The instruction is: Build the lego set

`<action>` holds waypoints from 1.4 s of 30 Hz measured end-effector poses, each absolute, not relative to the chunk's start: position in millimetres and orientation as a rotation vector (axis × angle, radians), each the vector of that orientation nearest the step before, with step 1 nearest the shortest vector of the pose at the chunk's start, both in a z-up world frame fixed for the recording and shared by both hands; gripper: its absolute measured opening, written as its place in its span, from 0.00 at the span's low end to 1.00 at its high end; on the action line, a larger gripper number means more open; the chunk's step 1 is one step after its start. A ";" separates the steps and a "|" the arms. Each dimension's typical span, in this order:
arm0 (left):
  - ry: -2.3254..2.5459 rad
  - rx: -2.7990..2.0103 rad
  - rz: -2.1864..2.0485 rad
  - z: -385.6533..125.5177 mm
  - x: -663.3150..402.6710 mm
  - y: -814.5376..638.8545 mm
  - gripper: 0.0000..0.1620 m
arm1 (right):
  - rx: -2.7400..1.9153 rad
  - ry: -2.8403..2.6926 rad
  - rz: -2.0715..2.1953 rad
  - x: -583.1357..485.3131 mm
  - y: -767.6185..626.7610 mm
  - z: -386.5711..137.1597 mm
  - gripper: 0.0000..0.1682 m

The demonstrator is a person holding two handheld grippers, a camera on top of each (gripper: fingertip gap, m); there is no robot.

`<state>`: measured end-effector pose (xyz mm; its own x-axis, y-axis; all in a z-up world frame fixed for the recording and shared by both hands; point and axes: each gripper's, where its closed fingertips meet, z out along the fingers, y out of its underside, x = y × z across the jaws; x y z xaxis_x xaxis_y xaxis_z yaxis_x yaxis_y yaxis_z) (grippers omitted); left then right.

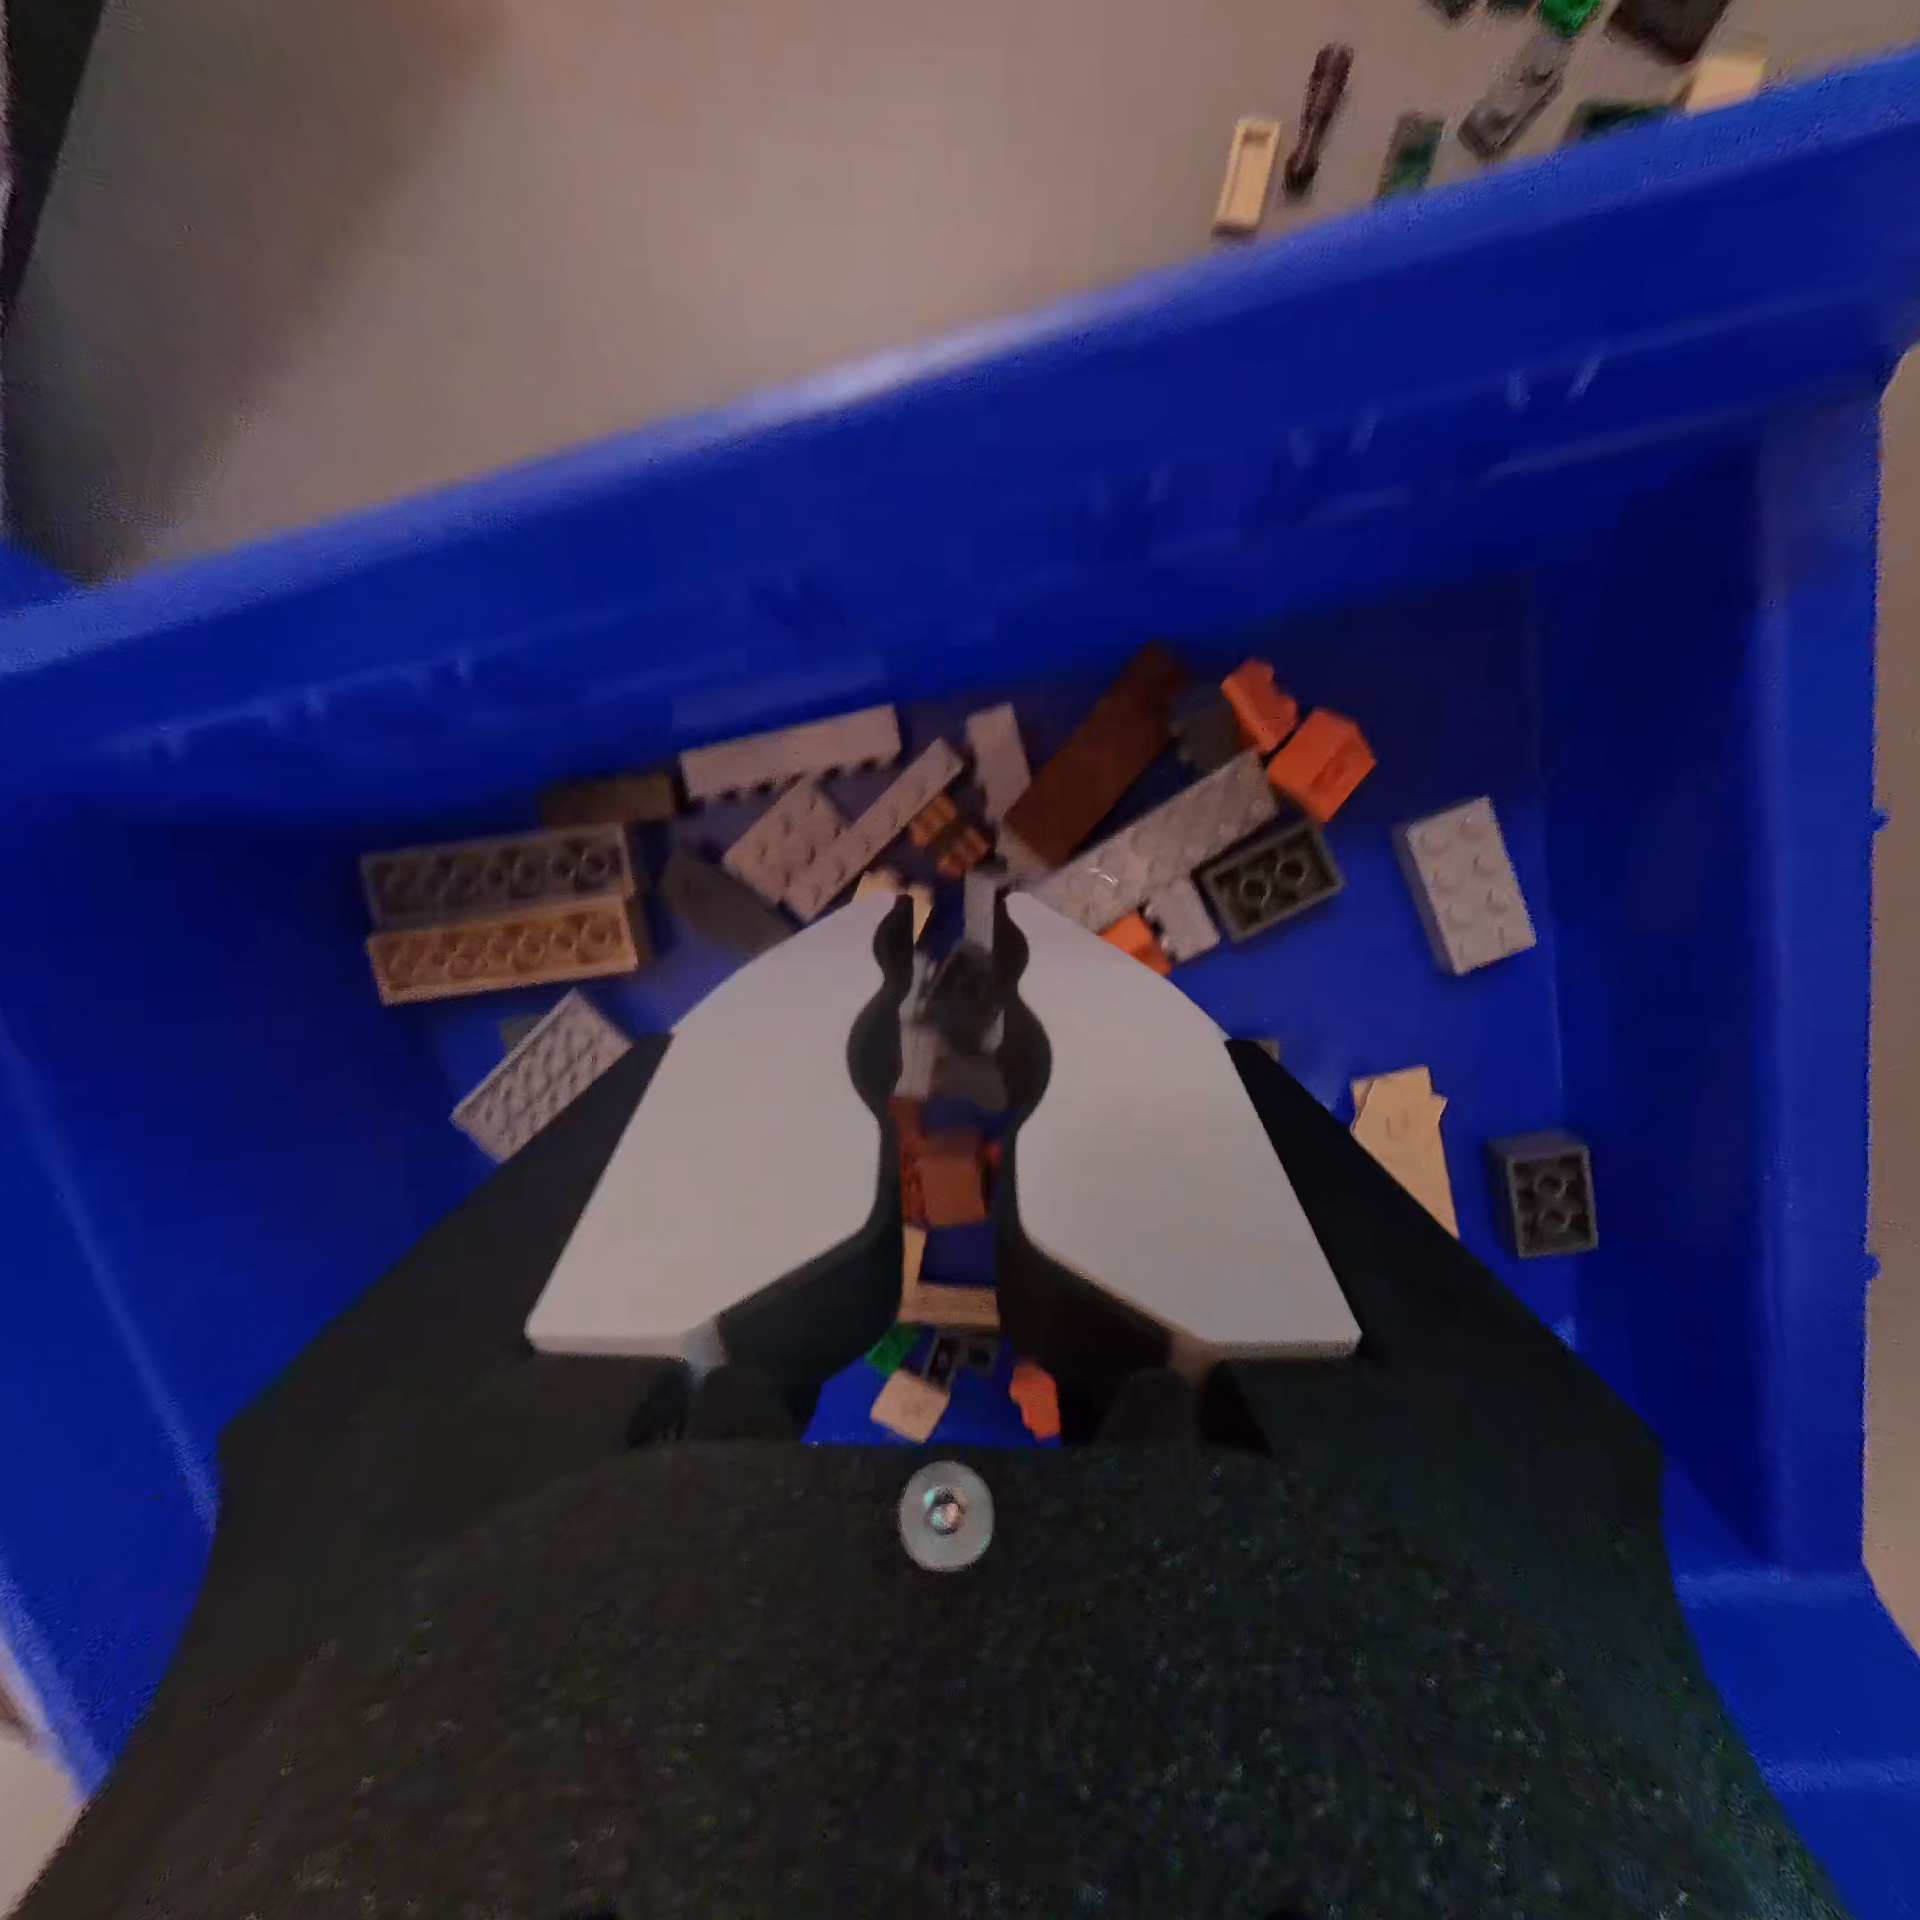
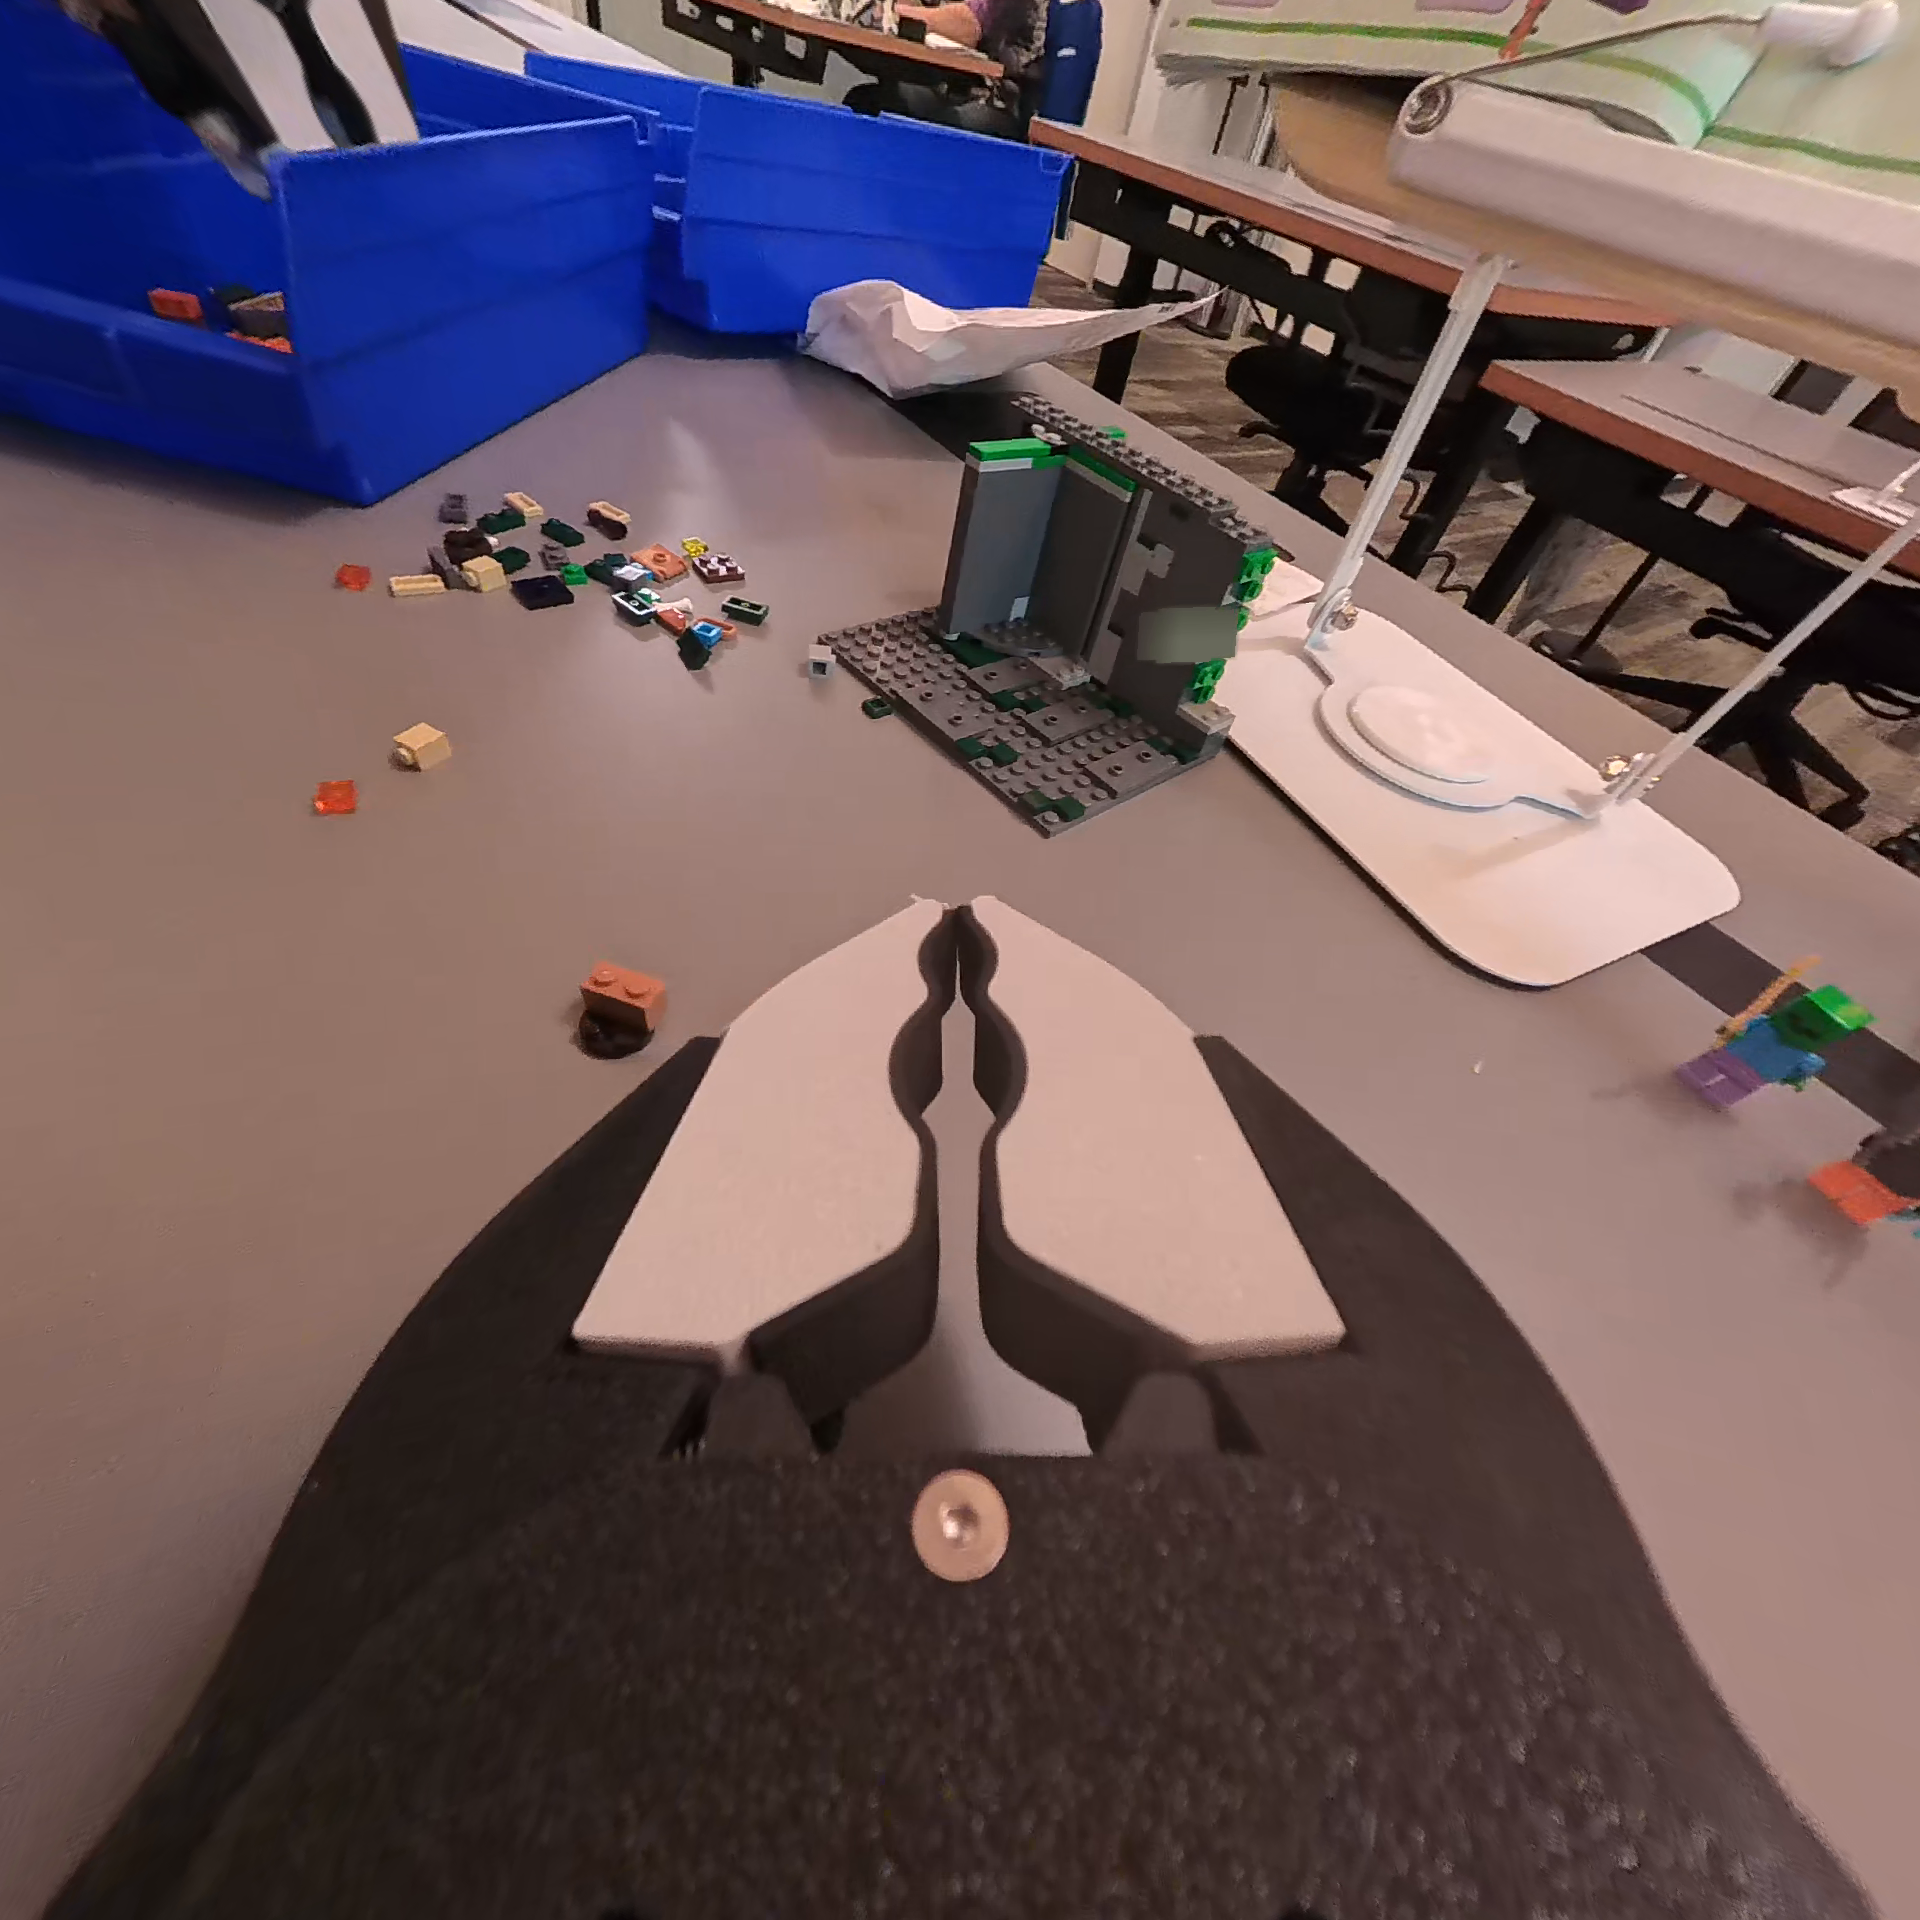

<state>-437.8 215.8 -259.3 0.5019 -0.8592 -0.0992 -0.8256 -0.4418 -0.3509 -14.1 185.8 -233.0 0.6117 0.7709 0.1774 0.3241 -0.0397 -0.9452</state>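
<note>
The grey table (image 2: 727, 852) carries everything, and on its far left stands the blue bin (image 1: 1039, 499), into which the left gripper (image 1: 951, 914) reaches above a heap of loose bricks (image 1: 831, 821); its fingers stand a narrow gap apart, and something grey shows at the tips, but blur leaves it impossible to tell whether a piece is pinched. Near the table's far edge sits the partial build (image 2: 1049, 623), a grey baseplate with an upright wall and green trim, just beside a white lamp base (image 2: 1455, 769). The right gripper (image 2: 957, 914) hovers low over bare table with its fingers together and nothing between them. Smaller items follow: a scatter of small parts (image 2: 582, 571) near the bin, a brown brick (image 2: 623, 995) just left of the right gripper, and a green figure (image 2: 1787, 1039) at right. Risks, as judged: the bricks overlap and interlock, so a closing grasp may lift two at once or skid off a tilted face; a weakly held piece may drop on the way to the build; pressing it home with the baseplate unsteadied may slide or tip the wall.
</note>
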 end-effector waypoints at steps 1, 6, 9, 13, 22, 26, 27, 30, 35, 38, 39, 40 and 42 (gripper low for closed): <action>1.427 -2.393 -0.156 -263.3 -431.4 216.8 0.07 | -1.632 -0.924 0.461 -13.8 186.5 -233.2 0.00; 1.398 -2.515 -0.139 -287.1 -431.5 225.0 0.05 | -1.630 -0.931 0.460 -14.1 186.1 -233.6 0.00; 1.304 -2.555 -0.157 -287.6 -431.8 230.8 0.05 | -1.629 -0.938 0.470 -14.8 185.4 -233.8 0.00; 1.219 -2.618 -0.218 -289.1 -430.2 229.6 0.09 | -1.633 -0.931 0.494 -14.2 185.4 -233.1 0.00; 1.126 -2.696 -0.167 -296.9 -433.5 228.7 0.09 | -1.641 -0.920 0.524 -12.8 184.9 -232.4 0.00; 1.171 -2.660 -0.075 -291.2 -435.7 228.2 0.08 | -1.642 -0.914 0.529 -12.6 184.0 -231.6 0.00; 1.161 -2.637 -0.057 -285.8 -435.6 229.7 0.07 | -1.641 -0.912 0.531 -12.5 183.9 -231.0 0.00; 1.126 -2.530 0.035 -257.5 -434.8 237.5 0.07 | -1.632 -0.908 0.532 -11.8 183.4 -227.9 0.00; 1.087 -2.273 0.096 -191.1 -396.6 242.9 0.07 | -1.617 -0.900 0.508 -8.2 185.1 -220.9 0.00; 1.133 -2.112 0.081 -156.9 -347.9 235.1 0.07 | -1.605 -0.885 0.518 -7.0 184.4 -214.4 0.00; 1.159 -2.060 0.068 -147.9 -328.6 230.3 0.07 | -1.603 -0.883 0.517 -6.7 184.1 -213.0 0.00; 1.184 -2.010 0.054 -139.9 -308.9 225.0 0.07 | -1.601 -0.883 0.518 -6.7 183.8 -212.1 0.00; 1.241 -1.912 -0.004 -128.6 -266.8 211.7 0.07 | -1.596 -0.885 0.527 -7.8 182.1 -209.7 0.00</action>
